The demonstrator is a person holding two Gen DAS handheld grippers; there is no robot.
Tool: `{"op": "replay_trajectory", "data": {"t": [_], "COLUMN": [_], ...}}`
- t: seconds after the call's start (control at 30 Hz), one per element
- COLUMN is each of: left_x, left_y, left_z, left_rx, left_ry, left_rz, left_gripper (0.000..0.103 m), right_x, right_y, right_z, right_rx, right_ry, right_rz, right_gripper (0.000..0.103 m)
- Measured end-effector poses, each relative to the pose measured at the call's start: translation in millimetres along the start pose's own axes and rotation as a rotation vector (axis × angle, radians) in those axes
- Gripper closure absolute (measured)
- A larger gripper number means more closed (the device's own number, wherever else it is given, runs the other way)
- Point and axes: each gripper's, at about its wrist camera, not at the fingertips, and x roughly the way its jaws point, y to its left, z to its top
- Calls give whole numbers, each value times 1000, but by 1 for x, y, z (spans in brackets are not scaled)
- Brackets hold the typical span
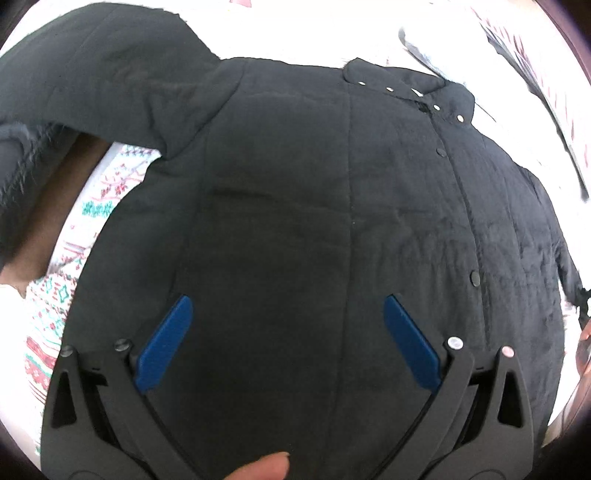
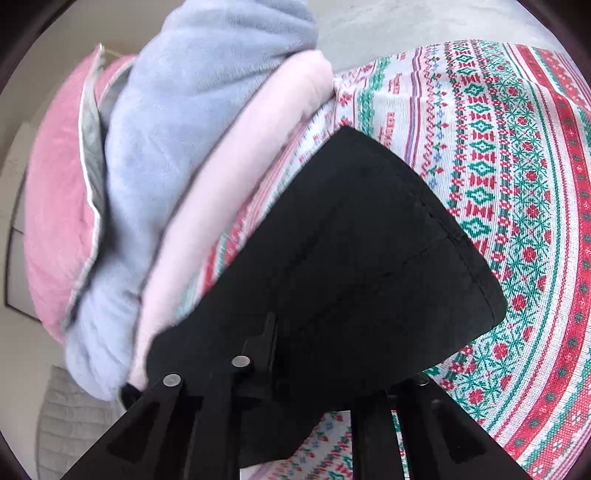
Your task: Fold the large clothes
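The black coat (image 1: 314, 221) lies spread on the patterned bedspread (image 2: 517, 166), its length running from the left gripper (image 1: 288, 339) toward the collar. That gripper hovers over the coat's middle, fingers wide apart, holding nothing. The right gripper (image 2: 332, 369) is clamped on a coat edge (probably a sleeve).

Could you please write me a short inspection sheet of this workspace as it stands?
Surface: patterned bedspread, red and green on white.
Job's things: black coat spread flat, snaps along its front; one black part lifted.
Clutter: stacked blue blanket, pink pillow.
Grippers: left gripper open above the coat; right gripper shut on the black fabric.
Cables: nothing seen.
Surroundings: pale wall.
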Motion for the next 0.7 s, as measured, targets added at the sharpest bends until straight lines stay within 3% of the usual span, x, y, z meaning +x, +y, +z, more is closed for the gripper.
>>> {"op": "replay_trajectory", "data": {"t": [0.07, 0.17, 0.27, 0.33, 0.5, 0.63, 0.7], "left_x": [2, 11, 13, 15, 13, 4, -2], "left_y": [4, 7, 9, 11, 16, 24, 29], "left_z": [2, 2, -1, -3, -1, 10, 16], "left_rx": [-23, -38, -48, -50, -58, -68, -60], "left_ry": [17, 73, 65, 63, 73, 66, 36], "left_rz": [2, -19, 20, 31, 12, -46, -19], "left_gripper": [0, 0, 0, 0, 0, 0, 0], "right_x": [-18, -53, -67, -57, -46, -71, -82], "right_y": [12, 54, 88, 90, 65, 96, 124], "right_z": [2, -2, -11, -12, -5, -16, -31], "right_rx": [-36, -224, -342, -345, -196, -270, -336], "right_ry": [-52, -175, -234, -202, -158, -227, -256], "right_rz": [20, 15, 33, 12, 17, 75, 101], "right_gripper": [92, 92, 92, 93, 94, 94, 94]}}
